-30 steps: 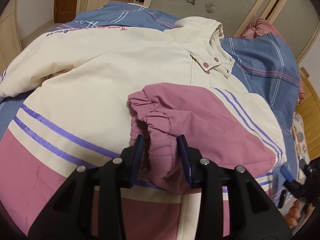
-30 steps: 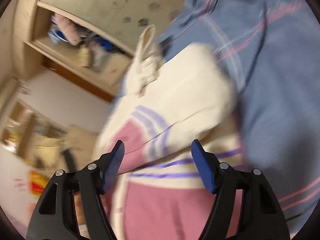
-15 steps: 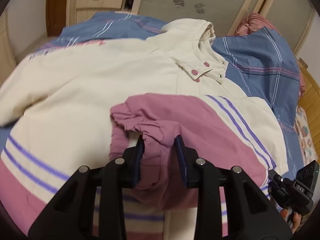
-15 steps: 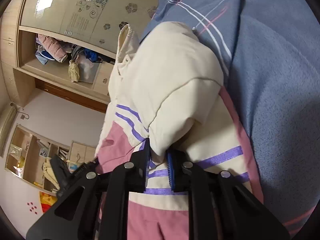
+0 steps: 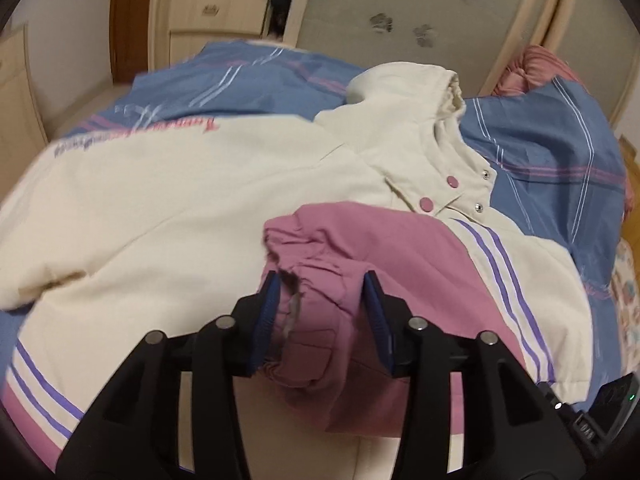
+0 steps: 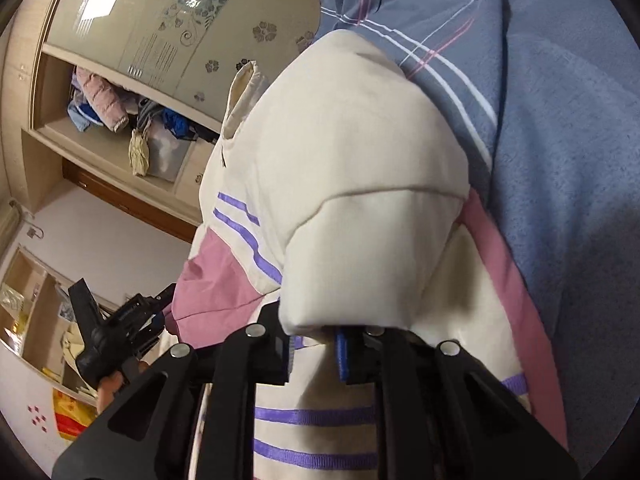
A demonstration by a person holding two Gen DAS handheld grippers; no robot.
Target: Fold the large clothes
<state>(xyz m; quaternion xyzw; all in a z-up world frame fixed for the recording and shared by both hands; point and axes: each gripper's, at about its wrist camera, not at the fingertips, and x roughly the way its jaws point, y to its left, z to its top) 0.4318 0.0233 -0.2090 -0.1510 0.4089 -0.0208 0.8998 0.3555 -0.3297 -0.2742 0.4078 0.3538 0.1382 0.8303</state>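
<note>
Left gripper [image 5: 322, 308]: jaws opening, pink sleeve cuff [image 5: 316, 272] between them. Right gripper [image 6: 314, 350]: clamped on cream jacket [image 6: 360, 184] fold. Jacket spread flat on blue bedcover [image 5: 540, 152]. Behind, wardrobe [image 5: 420, 8].

I record the jacket [image 5: 208, 200] as cream on the body, with a mauve-pink cuff [image 5: 320, 264], paired purple stripes and pink snaps at the collar. The bedcover [image 5: 560, 152] beneath is slate blue, crossed by thin white and pink lines. My tongs are black with blue pads [image 5: 267, 312]. The wardrobe door [image 5: 432, 12] is beige with grey flower prints.
</note>
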